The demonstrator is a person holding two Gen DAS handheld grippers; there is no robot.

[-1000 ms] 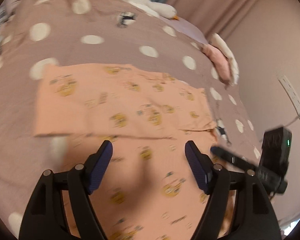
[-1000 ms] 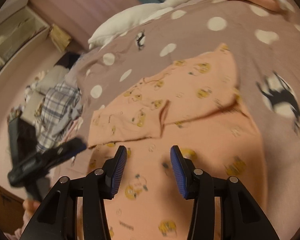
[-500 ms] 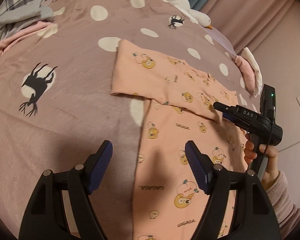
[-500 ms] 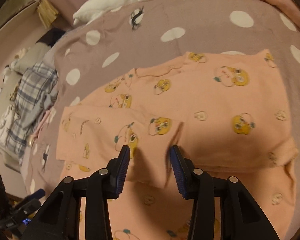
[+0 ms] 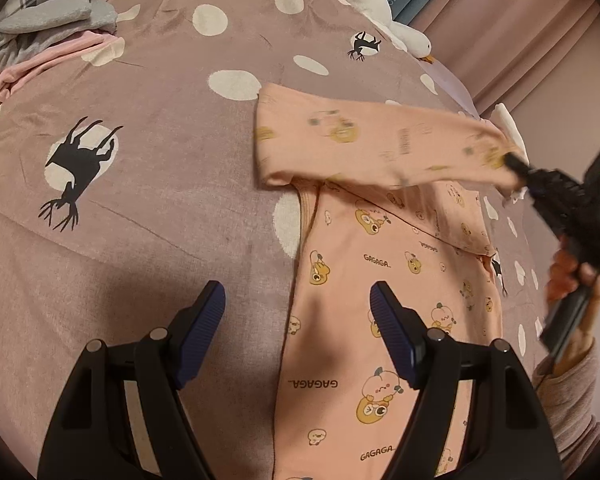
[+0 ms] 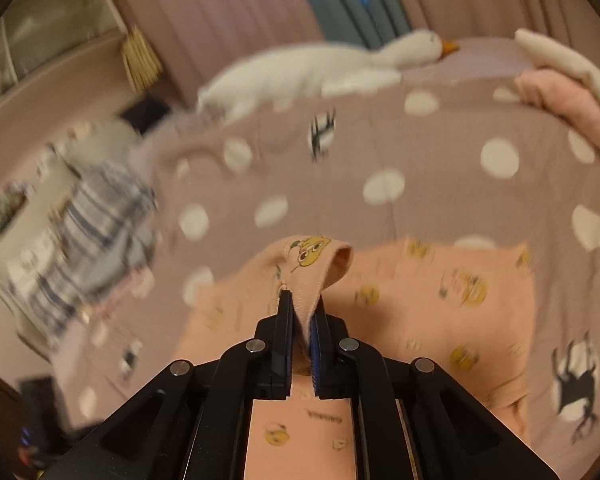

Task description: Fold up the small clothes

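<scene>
On the mauve bedspread (image 5: 148,216) with white dots lies a peach cartoon-print garment (image 5: 384,280). The left tool (image 5: 298,312) hovers with its jaws apart over the garment's edge. At right, the blurred right tool (image 5: 518,166) apparently pinches a lifted fold.

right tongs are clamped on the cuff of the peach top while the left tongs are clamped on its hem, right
Not quite. The right tongs do pinch the cuff of the peach top, but the left wrist view shows the left tongs open, holding nothing above the hem.
</scene>
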